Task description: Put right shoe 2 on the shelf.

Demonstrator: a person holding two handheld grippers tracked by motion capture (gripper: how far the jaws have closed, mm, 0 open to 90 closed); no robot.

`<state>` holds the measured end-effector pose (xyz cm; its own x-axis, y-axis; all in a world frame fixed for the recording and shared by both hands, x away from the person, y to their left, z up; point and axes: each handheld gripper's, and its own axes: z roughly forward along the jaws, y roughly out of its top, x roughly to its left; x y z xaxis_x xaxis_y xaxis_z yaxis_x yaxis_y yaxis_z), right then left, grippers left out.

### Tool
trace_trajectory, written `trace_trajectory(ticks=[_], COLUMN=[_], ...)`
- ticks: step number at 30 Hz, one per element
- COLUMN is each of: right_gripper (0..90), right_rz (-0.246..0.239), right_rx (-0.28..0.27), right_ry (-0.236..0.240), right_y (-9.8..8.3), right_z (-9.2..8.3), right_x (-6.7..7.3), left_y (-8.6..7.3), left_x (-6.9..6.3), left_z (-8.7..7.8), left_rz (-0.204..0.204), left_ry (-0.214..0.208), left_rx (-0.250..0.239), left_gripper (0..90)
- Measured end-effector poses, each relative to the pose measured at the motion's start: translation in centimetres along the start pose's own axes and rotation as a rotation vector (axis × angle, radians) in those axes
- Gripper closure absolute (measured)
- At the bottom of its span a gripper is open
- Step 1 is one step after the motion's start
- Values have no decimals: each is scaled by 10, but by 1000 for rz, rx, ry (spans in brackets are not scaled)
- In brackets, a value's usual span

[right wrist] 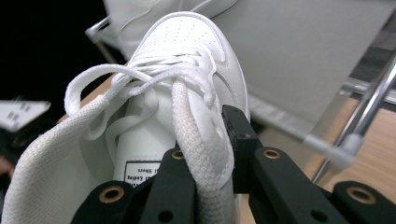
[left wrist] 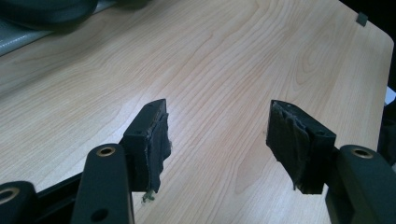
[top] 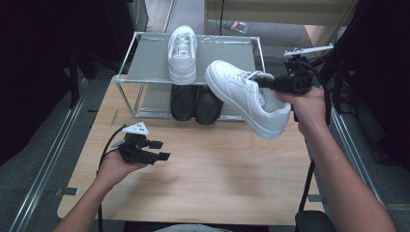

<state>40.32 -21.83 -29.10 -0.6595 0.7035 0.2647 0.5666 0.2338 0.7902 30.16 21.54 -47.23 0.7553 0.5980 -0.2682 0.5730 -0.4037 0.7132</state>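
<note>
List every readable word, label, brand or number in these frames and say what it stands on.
"Shoes": on the white label inside the tongue of the held white sneaker, right gripper view; it reads upside down.
Other lines on that tongue label: too small and blurred to read.
Nothing else in the frames carries readable text.

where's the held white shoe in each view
high view: right of centre, the held shoe hangs in the right gripper, in front of the rack.
left gripper view: not in it.
right gripper view: centre, the shoe's side is clamped low down.
shared landmark: the rack.
</note>
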Motion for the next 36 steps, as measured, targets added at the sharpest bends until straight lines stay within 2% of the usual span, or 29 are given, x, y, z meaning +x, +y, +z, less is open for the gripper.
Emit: trace_trajectory(ticks=[2,4,7,9,13,15,17,18,20,22,23,27,28,36], right_gripper=[843,843,843,842,840,839,839,839,839,839,838,837,837,832], right_rz=[13,43,60,72,110,129,134,160,168,190,216,255,274,317], right_rx=[-9,-32,-40,-48,-61,-67,-68,-69,-71,-70,-77,-90,-97,-94], right_ry=[-15,-68,-88,-117,-179,-224,-231,-254,-263,-291,-316,-346,-369,-429], right_y=[4,19,27,35,51,64,67,74,76,82,87,91,94,103], right_z=[2,9,15,22,41,58,62,73,77,86,95,107,115,139], right_x=[-1,-4,-6,-6,-7,-7,-7,-7,-8,-8,-8,-9,-10,-12], left_y=[0,1,1,1,2,2,3,3,4,5,5,7,10,20], left_x=[0,0,1,1,1,2,2,2,2,0,-1,-2,-2,-3], left_z=[1,1,1,2,2,2,3,3,4,6,8,10,11,21], left_rz=[3,6,9,10,12,14,16,18,25,43,49,59,70,101], left_ry=[0,-4,-6,-12,-17,-20,-18,-21,-21,-15,-22,-39,-50,-87], left_rx=[3,9,10,9,6,7,6,6,12,28,33,31,23,29], left_gripper=[391,391,391,391,391,391,391,391,391,391,391,391,391,392])
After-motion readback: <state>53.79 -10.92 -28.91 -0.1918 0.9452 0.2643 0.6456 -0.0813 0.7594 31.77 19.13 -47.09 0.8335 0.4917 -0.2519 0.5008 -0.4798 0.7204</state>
